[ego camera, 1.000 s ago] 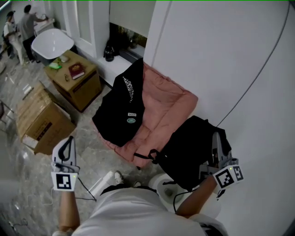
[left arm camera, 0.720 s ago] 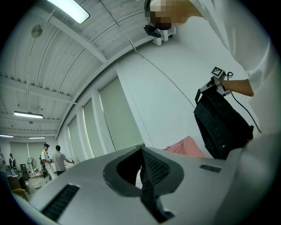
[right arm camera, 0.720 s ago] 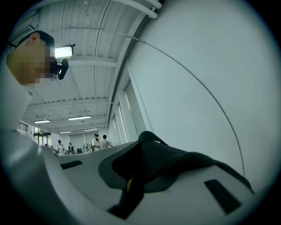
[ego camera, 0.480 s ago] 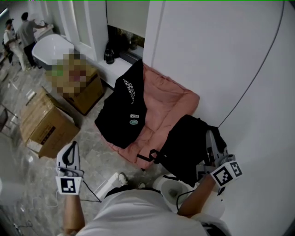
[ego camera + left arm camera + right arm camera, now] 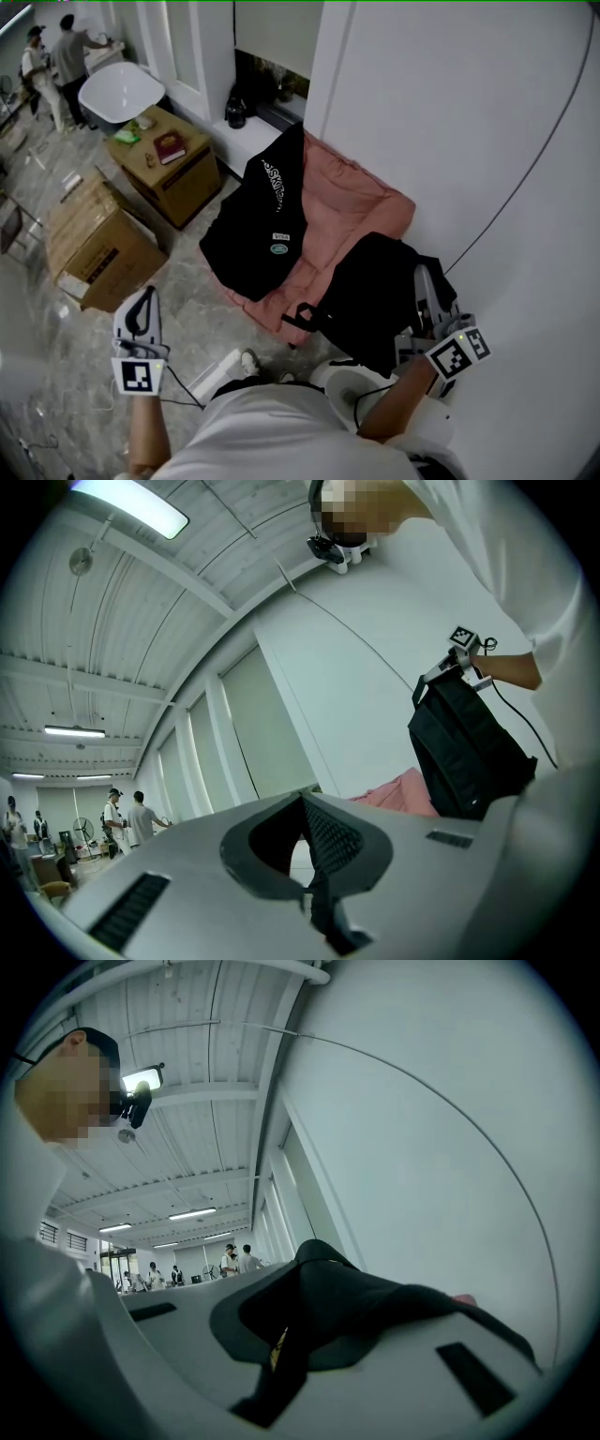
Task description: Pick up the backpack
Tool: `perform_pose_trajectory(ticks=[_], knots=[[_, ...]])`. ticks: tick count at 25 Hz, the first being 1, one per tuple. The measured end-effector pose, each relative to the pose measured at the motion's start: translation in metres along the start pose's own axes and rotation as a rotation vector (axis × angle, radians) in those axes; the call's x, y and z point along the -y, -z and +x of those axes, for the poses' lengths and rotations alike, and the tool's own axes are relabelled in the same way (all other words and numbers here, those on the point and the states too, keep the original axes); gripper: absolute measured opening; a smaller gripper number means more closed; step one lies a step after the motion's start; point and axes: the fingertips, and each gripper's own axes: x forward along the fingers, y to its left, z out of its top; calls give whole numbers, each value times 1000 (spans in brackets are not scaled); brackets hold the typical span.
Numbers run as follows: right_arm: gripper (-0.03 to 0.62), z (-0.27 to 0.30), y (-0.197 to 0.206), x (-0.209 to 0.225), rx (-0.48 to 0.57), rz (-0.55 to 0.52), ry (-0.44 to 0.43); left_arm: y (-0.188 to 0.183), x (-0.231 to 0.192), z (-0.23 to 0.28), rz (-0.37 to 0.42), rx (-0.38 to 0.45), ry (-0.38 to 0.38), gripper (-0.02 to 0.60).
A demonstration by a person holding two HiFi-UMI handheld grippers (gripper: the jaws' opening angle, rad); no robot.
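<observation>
Cardboard boxes (image 5: 94,248) at 9 o'clock in the head view, on the marbled floor (image 5: 56,394). Not part of the task.

Left gripper (image 5: 144,296) at 8 o'clock, held level over that floor, well apart from everything. Its own view shows the jaws together with nothing between them. Idle.

Black jacket (image 5: 258,234) near centre, draped over the 9 o'clock edge of a pink cushion (image 5: 352,202). The cushion lies against the white wall (image 5: 450,112).

Backpack (image 5: 370,300), black, at 4 o'clock from the jacket, over the near corner of the cushion. A strap loop (image 5: 305,314) juts from it toward 9 o'clock. In the left gripper view it hangs as a slack, upright bag below the right gripper, with the pink cushion behind it. Cannot tell whether its bottom has left the cushion.

Right gripper (image 5: 424,279) at 4 o'clock in the head view, at the backpack's upper right edge, just beside the wall. Its own view shows the jaws clamped tight, with black backpack fabric pinched between them.

Judgement: the grasp is made, and the step in hand is the lift. The next move calls for raising the right gripper straight up until the bag swings free of the cushion, keeping off the wall at 3 o'clock. The hold looks to be on a thin fold, so lift slowly. The left gripper is free to take the strap loop if the bag slips.
</observation>
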Motion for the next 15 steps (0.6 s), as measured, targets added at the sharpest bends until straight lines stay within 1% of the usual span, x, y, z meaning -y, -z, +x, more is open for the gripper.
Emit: perform_pose_trajectory(ticks=[9,15], knots=[[31,13,2,-6,-14,6,-19,-3,-8,-1,12,10,-16,15],[31,17,7,-2,-24,42,-10,-2,-9,3,9,5,-14,15]])
